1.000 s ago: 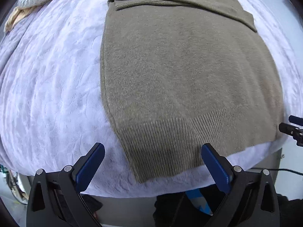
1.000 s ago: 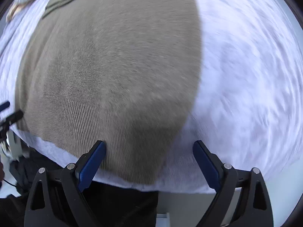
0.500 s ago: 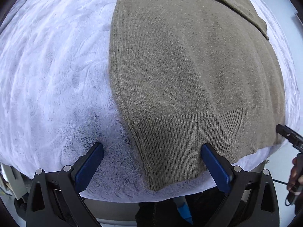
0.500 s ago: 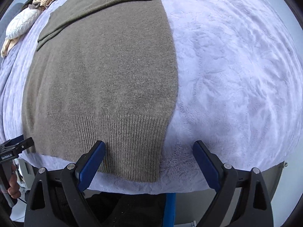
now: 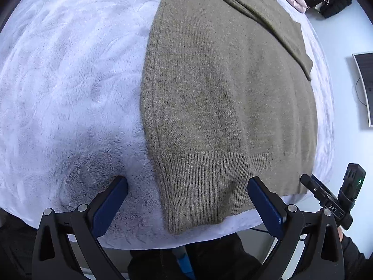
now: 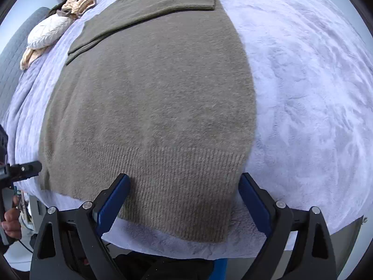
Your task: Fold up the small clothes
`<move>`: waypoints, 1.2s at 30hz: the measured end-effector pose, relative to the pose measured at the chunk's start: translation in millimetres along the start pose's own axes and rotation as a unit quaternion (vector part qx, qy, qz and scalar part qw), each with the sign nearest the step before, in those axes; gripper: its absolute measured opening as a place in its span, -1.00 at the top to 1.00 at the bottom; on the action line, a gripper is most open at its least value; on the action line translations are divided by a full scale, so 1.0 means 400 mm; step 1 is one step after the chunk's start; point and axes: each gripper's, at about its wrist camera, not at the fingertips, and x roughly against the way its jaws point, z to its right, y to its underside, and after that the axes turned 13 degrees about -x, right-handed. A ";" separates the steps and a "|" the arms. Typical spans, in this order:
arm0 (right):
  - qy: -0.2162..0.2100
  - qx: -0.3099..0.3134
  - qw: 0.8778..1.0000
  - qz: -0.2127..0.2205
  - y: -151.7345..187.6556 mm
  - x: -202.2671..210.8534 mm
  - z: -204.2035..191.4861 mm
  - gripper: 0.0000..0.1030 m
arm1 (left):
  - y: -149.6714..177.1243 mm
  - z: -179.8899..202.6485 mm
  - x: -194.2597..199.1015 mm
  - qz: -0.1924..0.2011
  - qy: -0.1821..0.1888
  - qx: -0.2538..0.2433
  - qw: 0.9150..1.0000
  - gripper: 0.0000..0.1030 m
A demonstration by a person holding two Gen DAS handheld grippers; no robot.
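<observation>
Left wrist view: both grippers, left gripper (image 5: 186, 200) and right gripper (image 6: 184, 198), gape over the sweater (image 5: 221, 93) hem corners; risk pinching the fleece blanket (image 5: 70, 81) underneath too.

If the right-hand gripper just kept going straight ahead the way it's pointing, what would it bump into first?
Most likely the ribbed hem of the olive sweater, at its near right corner. The right gripper is open, its fingers straddling that corner over the white fleece blanket. Depth is unclear; it may already touch.
</observation>
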 end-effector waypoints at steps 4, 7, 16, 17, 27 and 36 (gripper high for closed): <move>-0.029 0.011 1.000 0.003 0.017 0.012 -0.013 -0.73 | -0.028 0.004 -0.005 0.011 0.009 -0.012 1.000 -0.97; -0.036 0.007 0.999 0.006 0.018 0.003 -0.003 -0.61 | -0.036 0.055 0.001 0.011 0.003 -0.034 0.999 -0.92; -0.087 -0.006 0.996 -0.025 -0.023 -0.004 0.041 -0.32 | -0.033 0.047 -0.004 0.001 -0.029 -0.005 1.000 -0.60; -0.093 -0.009 0.995 -0.032 -0.023 0.004 0.066 -0.34 | -0.033 0.050 -0.003 0.001 -0.035 -0.007 0.999 -0.60; -0.155 -0.059 0.983 -0.078 -0.056 -0.056 0.065 -0.96 | -0.070 0.093 -0.049 -0.045 -0.069 -0.029 0.996 -0.82; -0.057 0.008 0.994 -0.092 -0.059 -0.095 -0.052 -1.00 | -0.082 0.138 -0.073 -0.061 -0.103 -0.057 0.991 -0.74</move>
